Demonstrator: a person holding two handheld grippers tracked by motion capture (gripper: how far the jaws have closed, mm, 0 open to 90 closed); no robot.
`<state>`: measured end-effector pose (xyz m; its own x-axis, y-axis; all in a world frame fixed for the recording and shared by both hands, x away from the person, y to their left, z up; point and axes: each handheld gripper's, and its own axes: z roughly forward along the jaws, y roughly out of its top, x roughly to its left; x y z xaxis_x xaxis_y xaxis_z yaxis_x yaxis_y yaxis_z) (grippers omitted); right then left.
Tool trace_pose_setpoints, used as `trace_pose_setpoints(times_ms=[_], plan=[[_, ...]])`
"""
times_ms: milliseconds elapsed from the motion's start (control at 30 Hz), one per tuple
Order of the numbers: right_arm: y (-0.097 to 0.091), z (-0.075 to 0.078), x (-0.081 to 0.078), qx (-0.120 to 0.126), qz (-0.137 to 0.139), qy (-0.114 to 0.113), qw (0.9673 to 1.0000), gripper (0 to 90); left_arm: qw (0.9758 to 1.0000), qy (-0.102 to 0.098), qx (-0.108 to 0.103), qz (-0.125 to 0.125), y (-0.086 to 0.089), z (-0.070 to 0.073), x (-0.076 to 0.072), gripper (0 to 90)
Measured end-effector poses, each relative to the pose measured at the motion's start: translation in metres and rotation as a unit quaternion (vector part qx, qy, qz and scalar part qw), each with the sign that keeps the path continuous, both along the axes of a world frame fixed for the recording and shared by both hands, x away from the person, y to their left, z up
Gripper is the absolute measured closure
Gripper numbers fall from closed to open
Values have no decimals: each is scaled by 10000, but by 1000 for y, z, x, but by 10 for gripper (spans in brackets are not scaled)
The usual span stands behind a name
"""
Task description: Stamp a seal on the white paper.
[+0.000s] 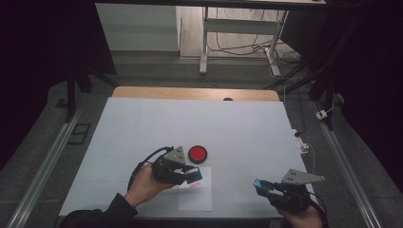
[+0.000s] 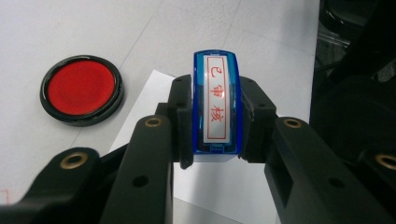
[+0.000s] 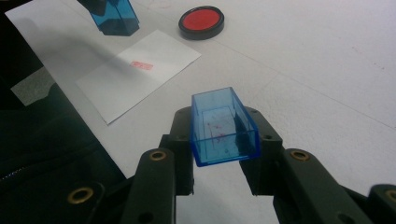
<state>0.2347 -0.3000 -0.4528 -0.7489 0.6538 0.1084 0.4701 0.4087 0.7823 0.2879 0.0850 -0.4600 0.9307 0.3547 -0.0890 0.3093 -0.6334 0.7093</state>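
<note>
**Stamp lifted over the paper, cap waiting in the other gripper**

High view: the left gripper (image 1: 190,174) holds a blue stamp (image 1: 194,175) above the near part of the white paper (image 1: 196,198), where a small red print (image 1: 195,185) shows. The red ink pad (image 1: 197,154) sits just beyond the paper on the table (image 1: 142,128). The right gripper (image 1: 266,187) is well apart, near the table's right front edge, carrying the blue cap (image 1: 261,185).

Left gripper view: the jaws are clamped on the two narrow sides of the stamp (image 2: 217,107), which stands between them with its labelled top facing the camera. The ink pad (image 2: 81,90) lies off to the left, the paper (image 2: 154,93) beneath.

Right gripper view: the jaws are closed on the sides of the cap (image 3: 223,126), its open mouth tilted up and away. The print (image 3: 141,66) is visible on the paper (image 3: 135,74), with the stamp (image 3: 114,16) hovering beyond and the ink pad (image 3: 201,21) farther off.

Risks, as I judge them: the wet stamp face could brush the paper and smear the print. Joining stamp and cap needs the two lined up squarely; a skewed approach could twist either smooth plastic piece out of its grip.
</note>
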Motion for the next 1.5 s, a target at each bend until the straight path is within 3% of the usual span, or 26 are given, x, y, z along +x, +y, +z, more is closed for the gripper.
trace_pose_setpoints(times_ms=[1200,1500], plan=[[1,0,0,-24,18,-7,10000,679,9967,-149,-799,-30,25,30,-11,696],[1,0,0,-44,19,-5,10000,679,9967,-222,-775,-90,27,32,-11,696]])
